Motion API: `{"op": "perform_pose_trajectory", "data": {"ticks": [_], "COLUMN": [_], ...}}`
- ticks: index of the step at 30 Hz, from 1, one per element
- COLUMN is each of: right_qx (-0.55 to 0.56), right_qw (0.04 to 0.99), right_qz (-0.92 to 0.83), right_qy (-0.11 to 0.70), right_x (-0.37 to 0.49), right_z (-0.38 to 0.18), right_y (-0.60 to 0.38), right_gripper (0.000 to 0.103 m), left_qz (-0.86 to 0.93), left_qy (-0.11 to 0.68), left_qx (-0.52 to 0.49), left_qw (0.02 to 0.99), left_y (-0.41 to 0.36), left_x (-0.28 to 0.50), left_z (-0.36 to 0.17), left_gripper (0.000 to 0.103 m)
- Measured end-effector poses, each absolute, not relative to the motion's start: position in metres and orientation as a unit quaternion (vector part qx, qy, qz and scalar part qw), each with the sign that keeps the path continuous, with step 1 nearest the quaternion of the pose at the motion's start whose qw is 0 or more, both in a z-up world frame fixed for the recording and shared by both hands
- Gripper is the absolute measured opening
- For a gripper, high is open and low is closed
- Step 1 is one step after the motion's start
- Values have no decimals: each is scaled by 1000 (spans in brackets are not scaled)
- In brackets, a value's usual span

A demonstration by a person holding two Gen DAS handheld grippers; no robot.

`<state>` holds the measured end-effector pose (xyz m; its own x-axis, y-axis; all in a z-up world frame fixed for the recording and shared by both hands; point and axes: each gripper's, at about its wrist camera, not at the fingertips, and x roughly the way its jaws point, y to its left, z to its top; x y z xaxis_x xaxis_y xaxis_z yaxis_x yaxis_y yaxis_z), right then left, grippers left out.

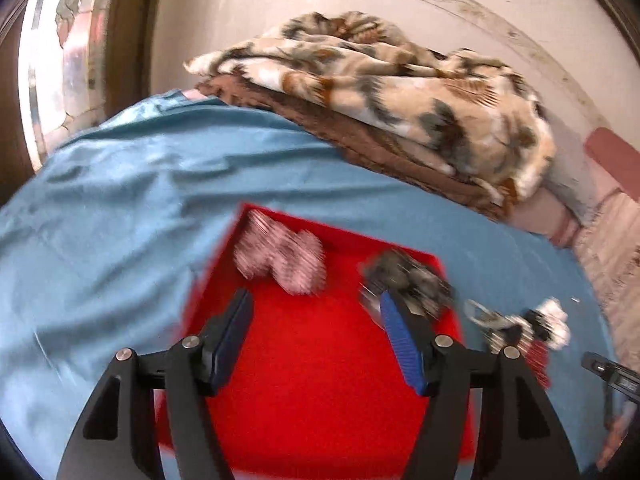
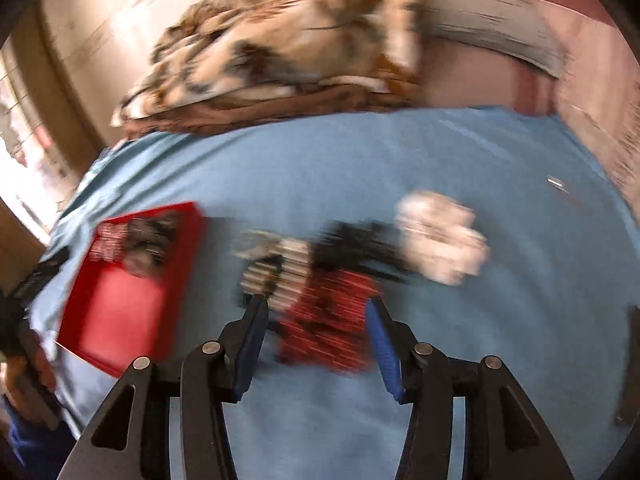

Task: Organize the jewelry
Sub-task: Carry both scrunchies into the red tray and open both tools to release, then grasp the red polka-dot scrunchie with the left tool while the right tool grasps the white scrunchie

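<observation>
On a blue bedsheet (image 2: 360, 160), a red tray (image 1: 320, 380) holds pink (image 1: 280, 258) and dark jewelry (image 1: 412, 276); more jewelry (image 2: 328, 320) lies loose beside it. Left gripper (image 1: 316, 312) over the tray and right gripper (image 2: 316, 312) over the loose pile are both spread, empty.
</observation>
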<state>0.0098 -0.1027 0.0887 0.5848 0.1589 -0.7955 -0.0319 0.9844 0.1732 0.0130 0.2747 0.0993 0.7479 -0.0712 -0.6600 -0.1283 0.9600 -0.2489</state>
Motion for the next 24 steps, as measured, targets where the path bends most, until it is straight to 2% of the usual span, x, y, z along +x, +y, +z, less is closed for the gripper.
{"op": "perform_pose_trajectory", "data": {"ticks": [4,8,17,24], "right_qx": [94,129,157,155], "right_qw": [883,877,877,878], "right_qz": [17,7,35,43], "right_qy": [460,462,452,452], "right_x": [-9,-14,13,62], "right_z": [73,57,36,28], "right_y": [-170,-211,-226,-227], "right_gripper": [55,55,55,55], "left_qz": [-11,-46,-176,-182], "left_qy": [365,379,428,460], "left_qx": [-157,-118,-12,7], "left_qw": [918,917,886,869], "left_y": [237,177,22,-31], "left_x": [-14,-18,12,46], "left_z": [105,114,95,59], "left_gripper": [65,65,64,62]}}
